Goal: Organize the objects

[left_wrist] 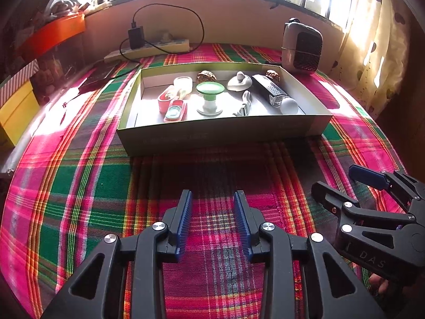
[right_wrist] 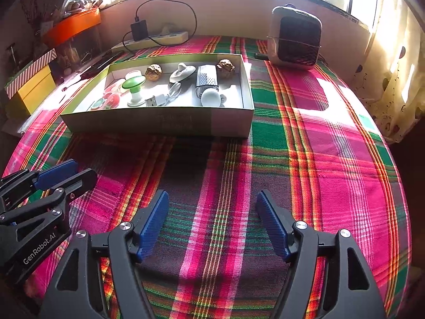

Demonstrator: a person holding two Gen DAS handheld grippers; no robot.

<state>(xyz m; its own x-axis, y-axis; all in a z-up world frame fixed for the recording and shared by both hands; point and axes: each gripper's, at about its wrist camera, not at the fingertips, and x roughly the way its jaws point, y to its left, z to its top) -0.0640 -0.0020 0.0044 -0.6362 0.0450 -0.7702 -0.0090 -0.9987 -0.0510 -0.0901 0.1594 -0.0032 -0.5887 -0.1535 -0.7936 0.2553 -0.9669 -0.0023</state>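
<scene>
A shallow cardboard box sits on the plaid cloth ahead of both grippers. Inside it lie a green-topped white stand, a black and metal grater, a white ball, a white USB cable, a white knobbed lid, two brown muffins and pink containers. My left gripper is open and empty, well short of the box. My right gripper is open and empty beside it.
A small heater stands behind the box at the right. A power strip with a charger lies along the back wall. Yellow and orange boxes are at the left; a curtain hangs at the right.
</scene>
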